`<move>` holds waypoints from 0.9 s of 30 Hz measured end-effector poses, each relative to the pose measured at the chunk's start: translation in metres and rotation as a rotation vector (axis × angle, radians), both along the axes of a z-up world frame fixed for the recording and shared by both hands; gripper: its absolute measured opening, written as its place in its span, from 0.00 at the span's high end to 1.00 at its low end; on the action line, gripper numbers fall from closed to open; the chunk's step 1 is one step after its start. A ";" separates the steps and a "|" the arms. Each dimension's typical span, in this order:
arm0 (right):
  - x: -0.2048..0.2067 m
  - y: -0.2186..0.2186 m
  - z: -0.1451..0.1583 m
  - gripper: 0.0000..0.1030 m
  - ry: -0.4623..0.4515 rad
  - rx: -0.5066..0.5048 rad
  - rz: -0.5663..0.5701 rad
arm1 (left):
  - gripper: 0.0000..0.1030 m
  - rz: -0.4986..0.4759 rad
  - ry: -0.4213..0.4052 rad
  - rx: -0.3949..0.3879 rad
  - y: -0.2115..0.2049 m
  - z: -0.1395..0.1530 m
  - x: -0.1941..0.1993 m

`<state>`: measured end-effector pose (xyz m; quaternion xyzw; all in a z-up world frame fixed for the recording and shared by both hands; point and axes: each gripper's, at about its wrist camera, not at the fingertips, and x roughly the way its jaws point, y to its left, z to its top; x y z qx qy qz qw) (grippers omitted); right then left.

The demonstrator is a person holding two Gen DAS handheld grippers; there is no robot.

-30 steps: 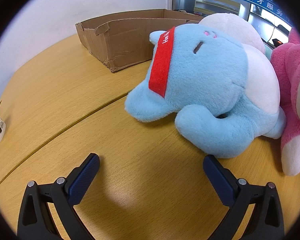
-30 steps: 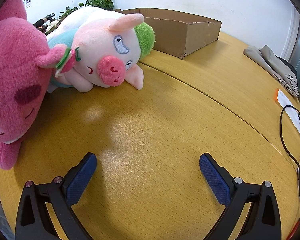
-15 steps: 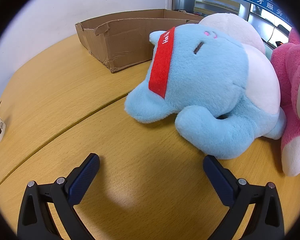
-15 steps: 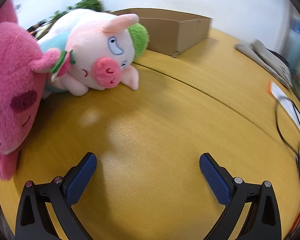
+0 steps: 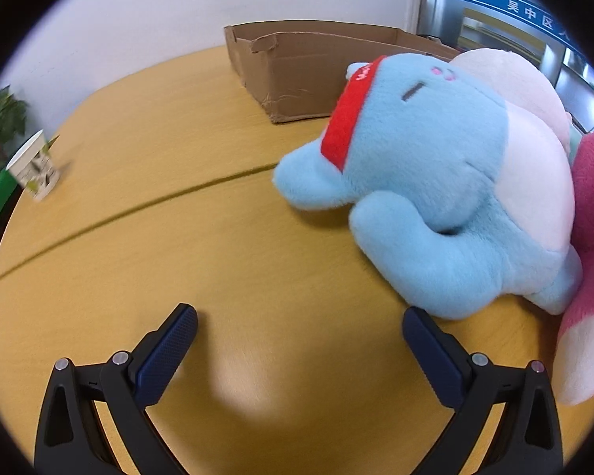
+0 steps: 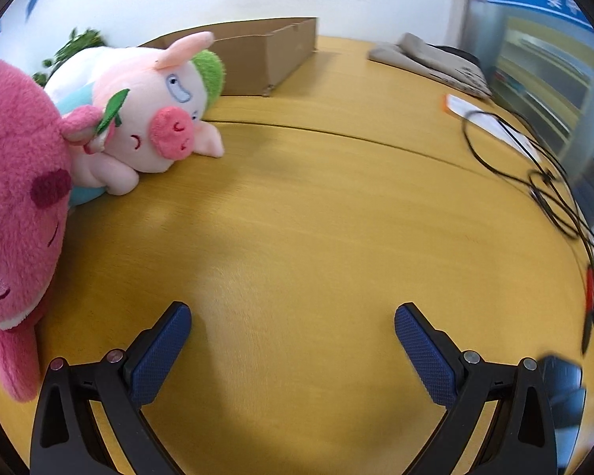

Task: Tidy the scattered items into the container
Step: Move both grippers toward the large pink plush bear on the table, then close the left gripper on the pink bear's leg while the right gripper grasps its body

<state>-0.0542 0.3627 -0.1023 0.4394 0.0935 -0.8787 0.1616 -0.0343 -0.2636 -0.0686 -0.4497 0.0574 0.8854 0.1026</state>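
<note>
Left wrist view: I'm hovering both grippers wide open, gripping nothing.
I'm risking the left gripper (image 5: 299, 326) nudging the blue plush (image 5: 427, 182), right of frame, away from the cardboard box (image 5: 297, 75); the right gripper (image 6: 293, 326) is facing bare table (image 6: 316, 217).

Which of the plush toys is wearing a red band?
The light blue plush, lying on the table in front of the cardboard box. The red band crosses its head; the pink plush and the pig plush have none.

Blue plush (image 5: 427, 182), pink plush (image 6: 16, 198) and pig plush (image 6: 154, 118) lying clustered on table; open cardboard box (image 5: 316, 67) behind them.
</note>
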 end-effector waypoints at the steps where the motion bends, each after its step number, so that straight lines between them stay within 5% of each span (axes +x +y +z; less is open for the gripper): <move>1: 0.001 0.000 0.001 0.00 0.000 0.000 -0.004 | 0.00 0.017 0.001 0.001 0.002 0.001 0.007; 6: 0.000 -0.001 0.001 0.00 -0.001 0.001 -0.016 | 0.00 0.158 0.095 0.051 0.018 0.021 0.049; 12: 0.027 0.001 0.003 0.00 -0.008 0.002 -0.138 | 0.00 0.334 0.340 0.258 0.059 0.107 0.115; 15: 0.065 0.009 0.024 0.00 0.055 -0.032 -0.175 | 0.00 0.320 0.446 0.241 0.079 0.154 0.142; 19: 0.134 0.019 0.091 0.00 0.247 -0.122 -0.210 | 0.00 0.257 0.502 0.237 0.125 0.186 0.168; 23: 0.177 0.003 0.127 0.00 0.346 -0.246 -0.203 | 0.00 0.165 0.492 0.246 0.165 0.183 0.156; 27: 0.182 -0.035 0.123 0.00 0.359 -0.272 -0.207 | 0.00 0.087 0.446 0.220 0.201 0.171 0.141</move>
